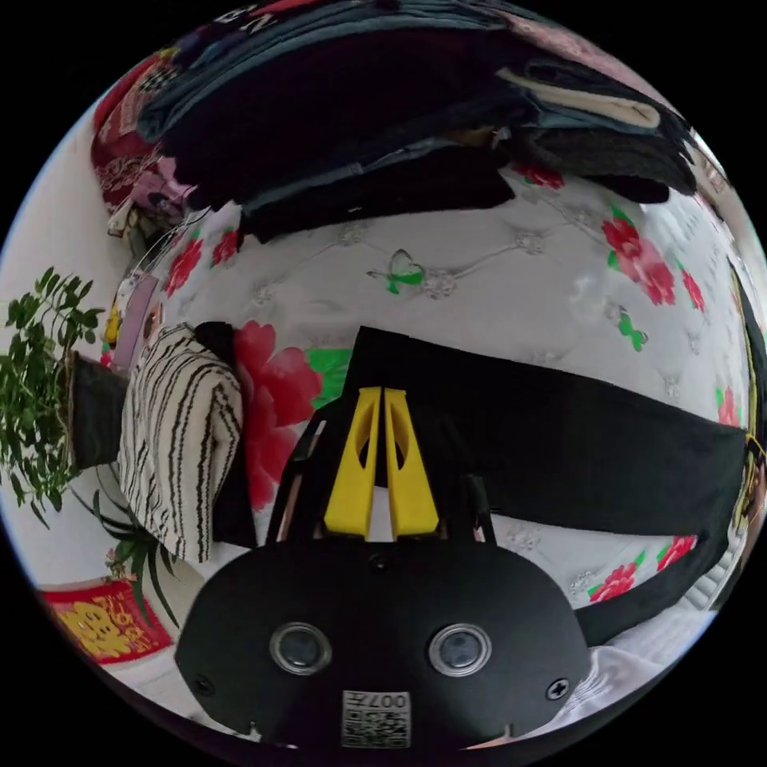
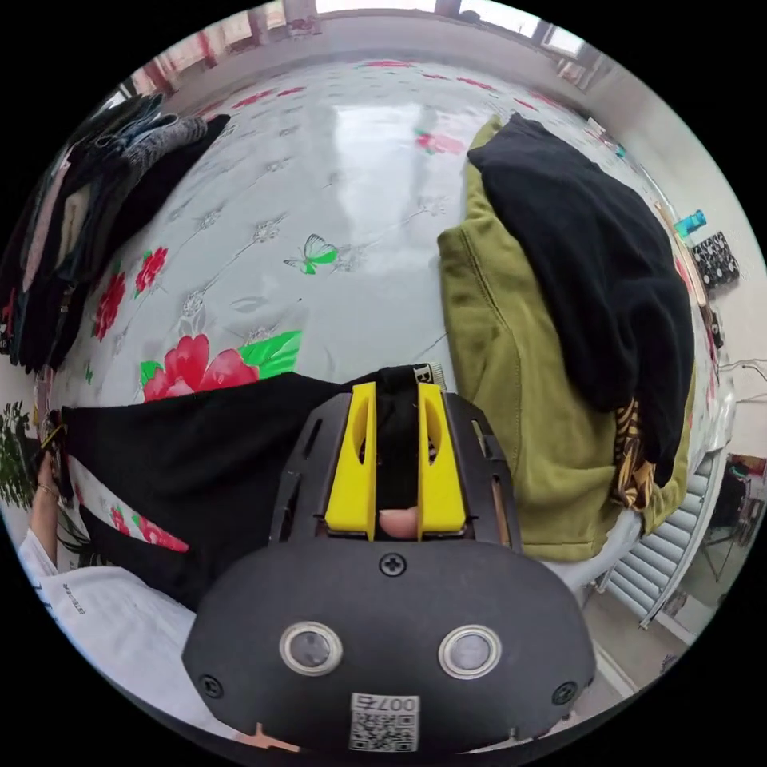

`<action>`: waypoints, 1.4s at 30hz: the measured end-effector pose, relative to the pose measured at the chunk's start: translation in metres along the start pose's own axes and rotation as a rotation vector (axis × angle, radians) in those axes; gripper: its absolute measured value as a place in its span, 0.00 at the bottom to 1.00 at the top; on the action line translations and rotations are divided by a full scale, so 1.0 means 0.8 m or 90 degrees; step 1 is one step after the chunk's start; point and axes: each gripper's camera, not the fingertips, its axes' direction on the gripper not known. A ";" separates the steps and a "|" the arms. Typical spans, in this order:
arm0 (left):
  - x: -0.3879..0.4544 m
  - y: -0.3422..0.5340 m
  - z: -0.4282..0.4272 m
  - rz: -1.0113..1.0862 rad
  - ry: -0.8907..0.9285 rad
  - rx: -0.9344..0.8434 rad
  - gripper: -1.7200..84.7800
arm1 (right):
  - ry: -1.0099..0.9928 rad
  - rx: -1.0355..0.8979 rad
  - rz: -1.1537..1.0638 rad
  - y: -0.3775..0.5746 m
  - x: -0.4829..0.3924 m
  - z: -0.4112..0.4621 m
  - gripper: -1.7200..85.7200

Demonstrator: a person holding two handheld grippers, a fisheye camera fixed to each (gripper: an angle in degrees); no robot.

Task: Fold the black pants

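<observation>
Black pants are lying stretched in a long band across the floral sheet in the left gripper view. Left gripper is sitting at one end of the band, yellow jaws nearly touching, tips over the black cloth; whether cloth is caught between them, can't tell. Stack of folded dark clothes is lying beyond the pants, well apart from them. Striped garment is hanging at the side, with a potted plant just beside it.

Right gripper view: black pants are running from the jaws off to the side across the floral sheet. Right gripper is gripping the waistband end, a fold of black cloth filling the narrow gap between both yellow jaws. Olive green garment is lying just beside the gripper, a black garment piled on top of it. Stack of folded dark clothes is sitting at the far side of the sheet. Person's white sleeve is showing near the bottom edge.
</observation>
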 end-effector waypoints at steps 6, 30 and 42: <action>-0.062 0.010 -0.004 -0.138 0.155 0.032 0.02 | -0.086 0.034 0.035 -0.001 0.026 -0.012 0.09; -0.155 0.383 -0.002 -0.370 0.248 -0.026 0.11 | -0.430 0.052 0.291 0.348 0.269 0.007 0.10; -0.251 0.411 -0.074 -0.355 0.591 0.257 0.01 | -0.647 0.261 0.259 0.374 0.368 -0.067 0.02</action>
